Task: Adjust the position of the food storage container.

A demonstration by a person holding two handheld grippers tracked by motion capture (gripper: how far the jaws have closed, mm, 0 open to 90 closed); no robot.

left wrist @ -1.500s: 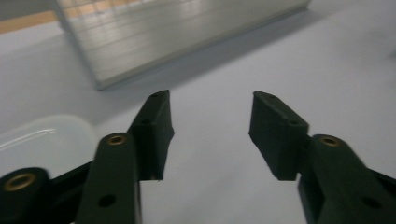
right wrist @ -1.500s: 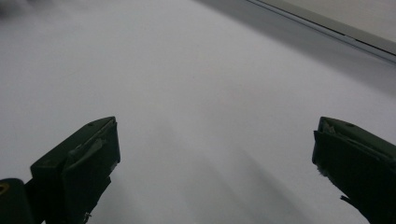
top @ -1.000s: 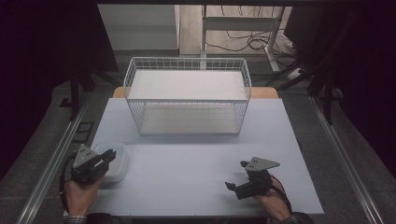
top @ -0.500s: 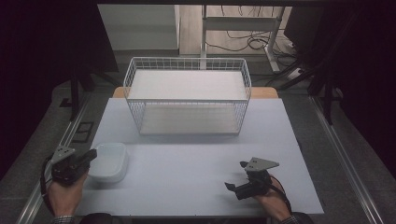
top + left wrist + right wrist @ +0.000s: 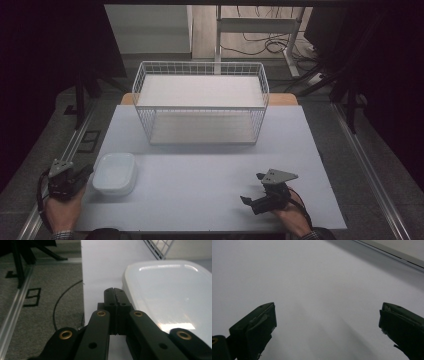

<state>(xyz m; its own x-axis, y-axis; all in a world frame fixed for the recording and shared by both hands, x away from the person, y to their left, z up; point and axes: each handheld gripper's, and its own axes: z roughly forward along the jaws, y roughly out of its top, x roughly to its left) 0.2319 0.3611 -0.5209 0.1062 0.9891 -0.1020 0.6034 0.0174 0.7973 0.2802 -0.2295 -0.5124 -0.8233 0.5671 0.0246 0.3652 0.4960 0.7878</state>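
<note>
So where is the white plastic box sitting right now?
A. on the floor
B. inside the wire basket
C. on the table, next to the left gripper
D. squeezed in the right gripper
C: the white plastic box rests on the table in front of the wire basket, just beside the left gripper, whose jaws are shut with nothing between them.

- In my left gripper view the white container (image 5: pixel 172 297) runs off the right edge, so I can't see its far side.
- My own black linkage covers the container's near rim there.
- The wire basket (image 5: pixel 156 247) is just a corner at the top edge.
- In my right gripper view both fingers (image 5: pixel 253 331) are cut by the frame's bottom.
</note>
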